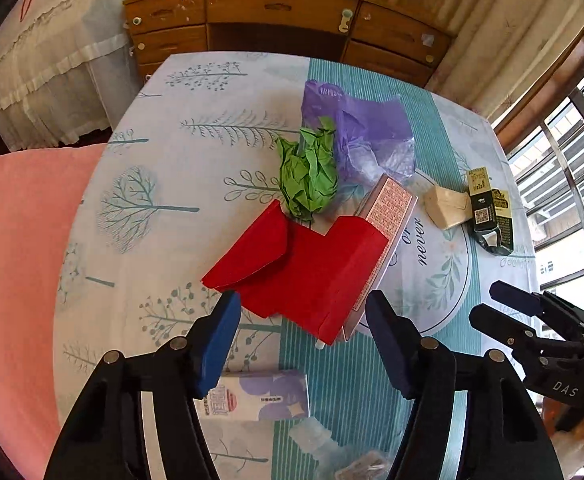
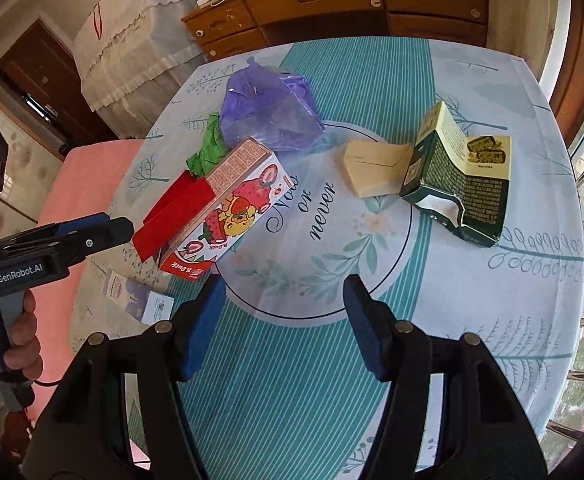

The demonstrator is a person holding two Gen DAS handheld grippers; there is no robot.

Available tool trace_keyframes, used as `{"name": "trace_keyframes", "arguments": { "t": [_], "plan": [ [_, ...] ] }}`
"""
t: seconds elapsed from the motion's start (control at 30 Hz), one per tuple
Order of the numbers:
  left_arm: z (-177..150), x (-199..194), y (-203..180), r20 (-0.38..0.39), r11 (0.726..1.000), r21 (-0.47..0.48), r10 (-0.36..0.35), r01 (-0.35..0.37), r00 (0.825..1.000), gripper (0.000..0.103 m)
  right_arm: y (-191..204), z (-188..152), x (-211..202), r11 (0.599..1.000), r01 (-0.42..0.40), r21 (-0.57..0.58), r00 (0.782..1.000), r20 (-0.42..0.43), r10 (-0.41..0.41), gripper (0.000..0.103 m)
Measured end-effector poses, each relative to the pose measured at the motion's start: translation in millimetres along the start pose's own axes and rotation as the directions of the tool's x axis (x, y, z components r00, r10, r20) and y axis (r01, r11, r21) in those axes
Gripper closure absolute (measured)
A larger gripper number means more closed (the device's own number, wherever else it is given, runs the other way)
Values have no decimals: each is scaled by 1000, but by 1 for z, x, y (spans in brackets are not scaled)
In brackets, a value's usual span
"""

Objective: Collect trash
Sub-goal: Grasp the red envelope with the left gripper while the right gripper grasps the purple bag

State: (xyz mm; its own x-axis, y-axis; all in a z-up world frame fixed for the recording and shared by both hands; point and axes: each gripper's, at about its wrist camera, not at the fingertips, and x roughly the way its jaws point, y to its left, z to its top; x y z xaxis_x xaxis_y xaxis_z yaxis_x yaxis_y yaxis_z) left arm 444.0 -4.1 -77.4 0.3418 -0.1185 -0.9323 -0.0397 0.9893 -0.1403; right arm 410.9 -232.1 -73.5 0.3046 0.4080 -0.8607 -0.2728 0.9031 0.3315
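I have both grippers angled down over the table [image 2: 471,300], which is covered in a tree-print cloth, and I read this as the approach before the first pickup: nothing is held yet. The left gripper [image 1: 303,312] has its jaws parted at a medium width with nothing between the pads, and it sits just short of the near edge of the red folded paper [image 1: 292,268]. That paper leans against the strawberry carton [image 2: 228,204]. Behind them lie a crumpled green paper ball [image 1: 309,174] and a purple plastic bag [image 2: 268,112].

The right gripper [image 2: 284,292] is also parted and empty, over bare cloth near the printed circle. Ahead of it sit a small beige envelope [image 2: 375,168] and a torn dark green snack box [image 2: 459,184], well apart from the red pile. A small white and purple carton [image 1: 256,396] lies under the left gripper's near side.

Next, I judge, the left needs to drop onto the red paper's edge and close; thin paper may slip or drag the carton.
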Motion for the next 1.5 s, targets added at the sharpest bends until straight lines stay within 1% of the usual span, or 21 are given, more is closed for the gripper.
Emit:
{"name": "trace_keyframes", "arguments": {
  "t": [0.13, 0.23, 0.27, 0.33, 0.37, 0.4, 0.47, 0.57, 0.63, 0.7, 0.9, 1.07, 1.27, 1.5],
  "plan": [
    [4, 25, 4, -66, 999, -6, -41, 41, 997, 37, -7, 5, 8, 1000, -7, -6, 1000, -12, 7, 45],
    [6, 39, 7, -94, 998, -18, -65, 63, 993, 38, -12, 8, 11, 1000, -11, -6, 1000, -15, 11, 45],
    [6, 42, 9, -98, 995, -33, -95, 93, 991, 41, -13, 9, 11, 1000, -13, -7, 1000, -15, 13, 45],
    [8, 45, 14, -98, 985, -75, -161, 155, 982, 56, -16, 9, 9, 1000, -15, -5, 1000, -15, 15, 45],
    [9, 45, 17, -96, 979, -96, -189, 180, 977, 60, -18, 9, 9, 1000, -16, -6, 1000, -15, 16, 45],
    [10, 46, 18, -94, 974, -111, -207, 197, 974, 66, -19, 9, 9, 1000, -16, -6, 1000, -15, 16, 45],
    [11, 45, 20, -88, 972, -122, -214, 203, 973, 70, -20, 10, 9, 1000, -16, -6, 1000, -14, 16, 45],
    [12, 41, 22, -72, 972, -129, -205, 194, 976, 76, -22, 11, 7, 1000, -18, -3, 1000, -9, 18, 45],
    [12, 37, 24, -58, 974, -142, -185, 176, 981, 81, -22, 11, 6, 1000, -15, -4, 1000, -5, 15, 45],
    [13, 31, 30, -39, 973, -165, -169, 161, 985, 84, -24, 13, 5, 1000, -12, 3, 1000, -1, 12, 45],
    [8, 9, 47, 23, 968, -221, -119, 121, 993, 87, -27, 22, 2, 1000, 13, 14, 1000, 20, -14, 45],
    [3, 0, 52, 19, 972, -228, -62, 64, 998, 90, -23, 29, 0, 1000, 7, 15, 1000, 26, -7, 45],
    [-6, -16, 51, 50, 970, -238, -33, 44, 998, 91, 1, 33, -2, 999, -20, -42, 999, 27, 21, 45],
    [-9, -40, 57, 93, 965, -262, 16, 9, 996, 92, 25, 53, 1, 996, -12, -88, 998, 55, 17, 45]
  ]
}}
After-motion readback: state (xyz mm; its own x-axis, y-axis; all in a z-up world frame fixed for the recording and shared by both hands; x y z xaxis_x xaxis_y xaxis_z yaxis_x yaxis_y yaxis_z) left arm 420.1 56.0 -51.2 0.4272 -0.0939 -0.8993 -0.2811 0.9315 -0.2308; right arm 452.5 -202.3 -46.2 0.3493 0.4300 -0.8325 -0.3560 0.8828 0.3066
